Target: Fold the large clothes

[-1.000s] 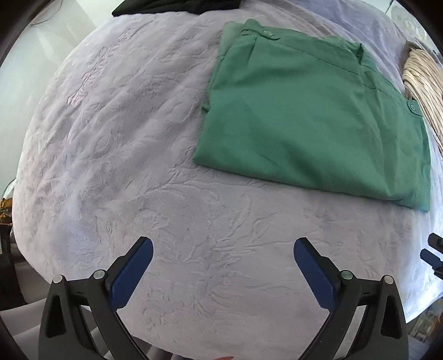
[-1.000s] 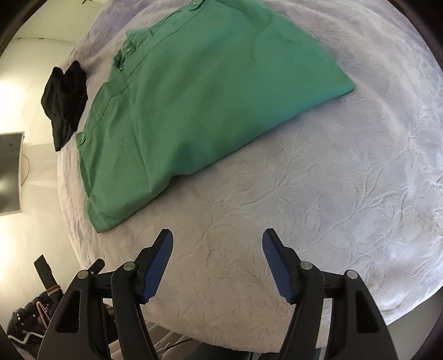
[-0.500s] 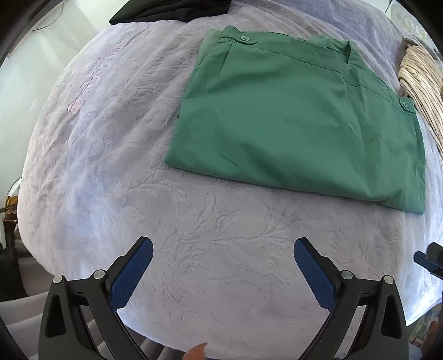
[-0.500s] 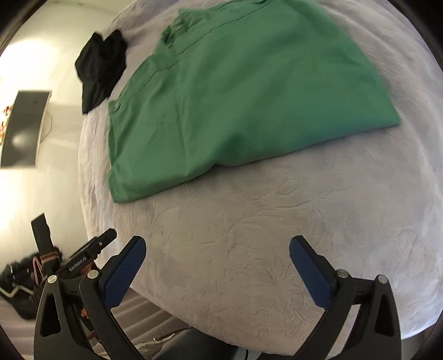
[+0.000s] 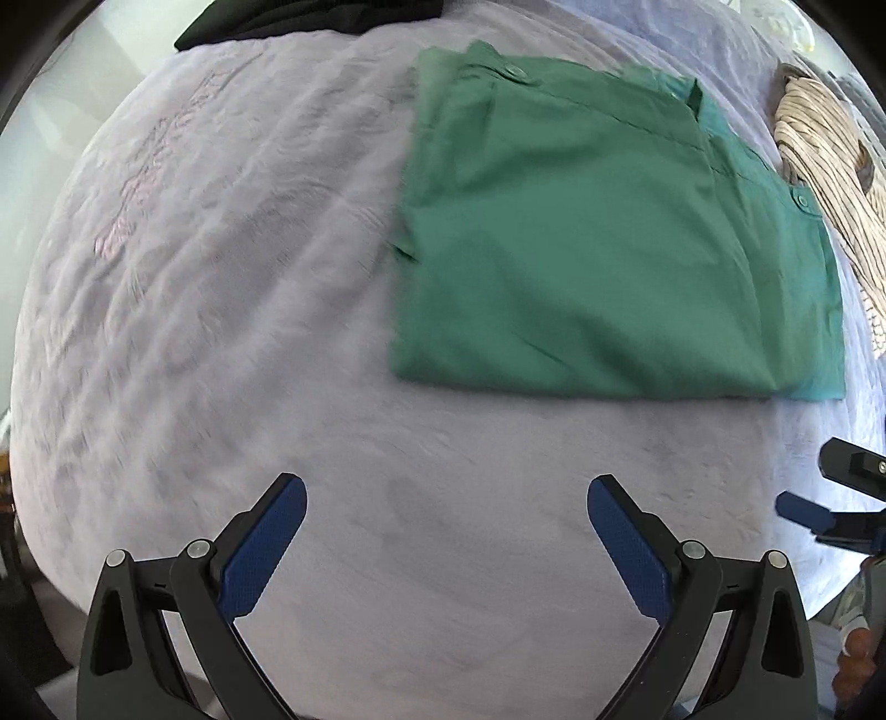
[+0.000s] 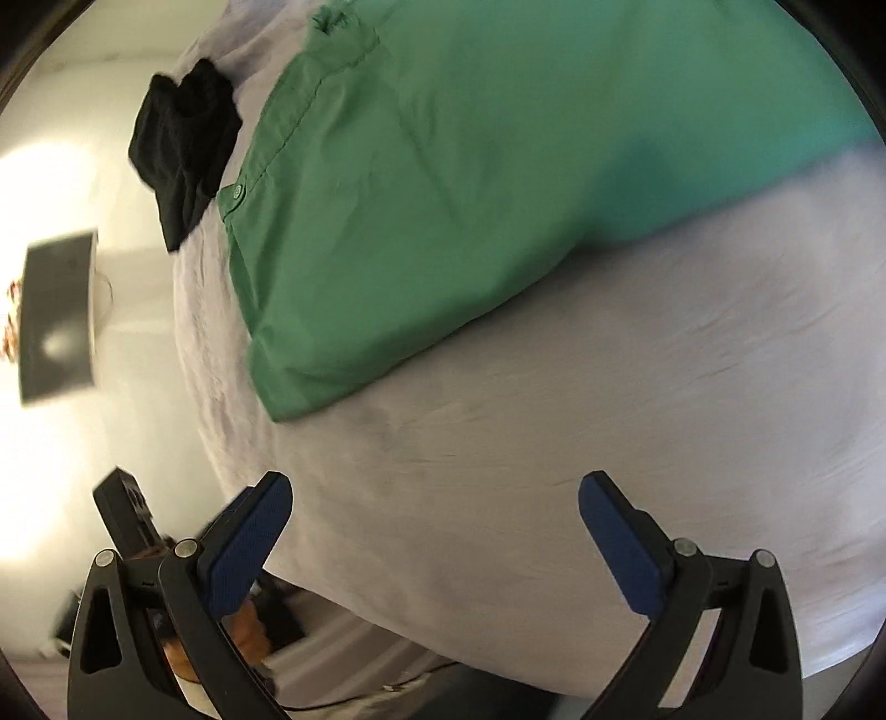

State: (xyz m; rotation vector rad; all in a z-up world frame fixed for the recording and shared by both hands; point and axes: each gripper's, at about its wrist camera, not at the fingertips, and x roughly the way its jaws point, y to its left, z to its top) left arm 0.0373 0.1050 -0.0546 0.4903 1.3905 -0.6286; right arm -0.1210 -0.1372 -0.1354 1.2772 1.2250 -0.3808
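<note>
PROGRESS: your green button-up shirt [image 5: 609, 249] lies folded into a flat rectangle on the lavender bedspread [image 5: 221, 277], near the black garment [image 6: 183, 149]; at most one fold left | FINGERS: left gripper [image 5: 446, 531] spread wide, empty; right gripper [image 6: 434, 526] spread wide, empty, just short of the shirt

A folded green shirt [image 5: 614, 249] lies on the pale quilt [image 5: 232, 288]. The left gripper [image 5: 446, 531] hangs over bare quilt, jaws wide apart and empty. Black cloth [image 5: 310, 19] lies at the far edge.
</note>
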